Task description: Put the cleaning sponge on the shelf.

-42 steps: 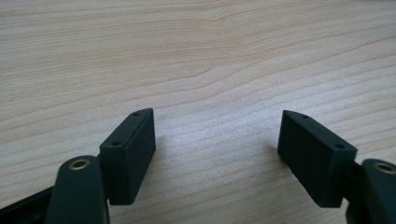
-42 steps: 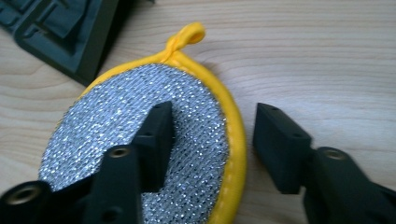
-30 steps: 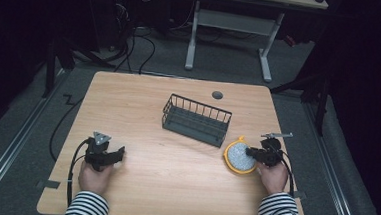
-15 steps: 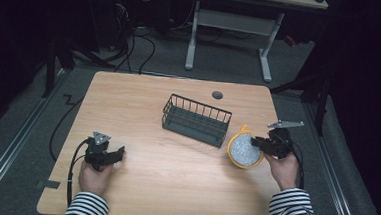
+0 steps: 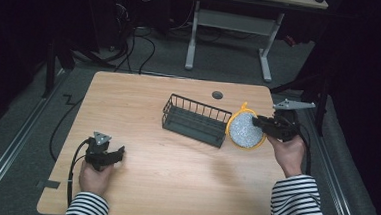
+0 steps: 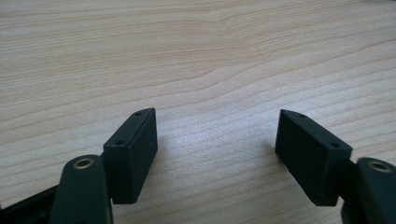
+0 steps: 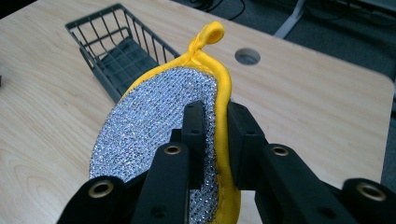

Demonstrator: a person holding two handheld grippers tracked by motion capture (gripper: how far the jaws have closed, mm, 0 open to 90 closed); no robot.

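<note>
A second ago the round scouring pad [image 5: 245,130], silver mesh with a yellow rim, lay flat on the tabletop [image 5: 174,176] off the near-right end of the wire basket [image 5: 195,121]; now it is lifted clear of the wood and stands on edge, its silver face turned toward the basket and its hanging loop pointing up. That shift suggests the pick-up is done and the carry has begun, with the basket the likely place to set it down, though the pad has not yet crossed the rim. The right claw [image 5: 260,123] is clamped on the pad: in the right gripper view its two black jaws pinch the pad's [image 7: 154,126] yellow edge between them, one jaw on the mesh face and the other on the back, so the pad stands out ahead of the right claw [image 7: 215,128] toward the basket [image 7: 116,51]. Seen from above, the pad hangs just beside the basket's right end, almost touching the wire. The left claw [image 5: 116,154] has not moved; it rests low over the tabletop, well apart from the basket on its near-left side, and the left gripper view shows the left claw [image 6: 217,140] with its jaws spread wide over bare wood, holding nothing.
</note>
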